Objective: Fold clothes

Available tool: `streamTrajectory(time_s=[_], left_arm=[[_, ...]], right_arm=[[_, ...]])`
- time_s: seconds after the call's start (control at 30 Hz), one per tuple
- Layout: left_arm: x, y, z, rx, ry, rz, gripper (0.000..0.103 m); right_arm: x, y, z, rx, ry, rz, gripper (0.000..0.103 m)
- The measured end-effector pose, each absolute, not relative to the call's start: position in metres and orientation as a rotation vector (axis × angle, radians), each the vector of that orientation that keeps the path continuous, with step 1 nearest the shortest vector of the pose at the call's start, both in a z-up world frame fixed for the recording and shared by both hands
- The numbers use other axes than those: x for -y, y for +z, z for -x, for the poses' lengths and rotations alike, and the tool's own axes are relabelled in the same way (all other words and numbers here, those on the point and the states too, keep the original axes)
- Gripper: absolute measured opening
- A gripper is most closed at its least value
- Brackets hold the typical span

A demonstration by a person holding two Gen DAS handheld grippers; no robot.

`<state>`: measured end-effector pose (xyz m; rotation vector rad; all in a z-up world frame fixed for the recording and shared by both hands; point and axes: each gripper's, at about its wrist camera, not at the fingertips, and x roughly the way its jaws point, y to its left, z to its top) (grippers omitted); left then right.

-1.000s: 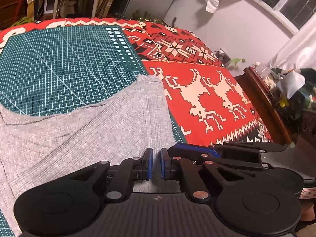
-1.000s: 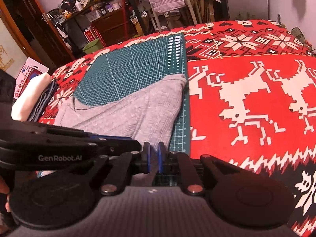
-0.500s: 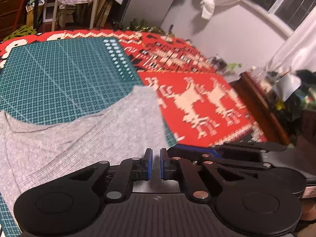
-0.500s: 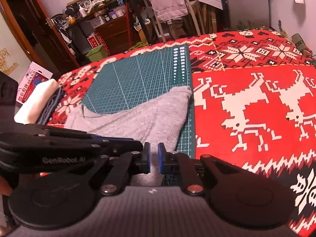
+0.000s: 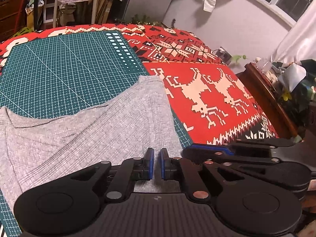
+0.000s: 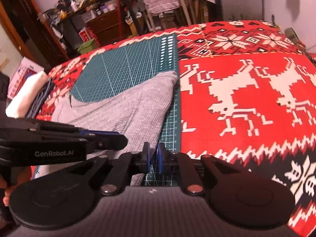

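Roughly midway at best, judging by the cloth. Grey garment [image 5: 102, 134] spread on the green mat [image 5: 65, 75], near part low in the frame, one corner reaching the mat's far right edge, a curved hem facing the bare mat. Not a compact bundle, so folding left to do. Hard to say whether one layer or already doubled: would fit a piece laid out flat as well as one with a fold made, with seam and crease lines running toward the near edge.

Left gripper [image 5: 156, 164] low over the garment's near edge, jaws almost closed, only a thin slit between the blue pads. Grey cloth behind the slit and creases converging on it, possibly pinched; cannot tell for sure. Right gripper [image 6: 153, 158] just beside it at the garment's right edge, same thin slit, mat grid showing through and no cloth seen inside.

Counted: one grey garment, one mat, one red patterned cover [image 6: 246, 98] beneath, two grippers. Off the mat's left side, one white folded piece [image 6: 25, 94] on something dark, perhaps more clothes; too small to count.
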<state>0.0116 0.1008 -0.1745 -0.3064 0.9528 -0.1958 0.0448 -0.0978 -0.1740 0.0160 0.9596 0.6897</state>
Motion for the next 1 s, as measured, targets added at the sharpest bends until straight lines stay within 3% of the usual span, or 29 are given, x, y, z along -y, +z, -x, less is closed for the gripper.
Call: streamTrajectory(time_s=[1.0], left_arm=[[-0.098, -0.164, 0.002, -0.943, -0.186, 0.317, 0.006]], right_arm=[[0.106, -0.163, -0.031, -0.947, 0.709, -0.013, 0.011]])
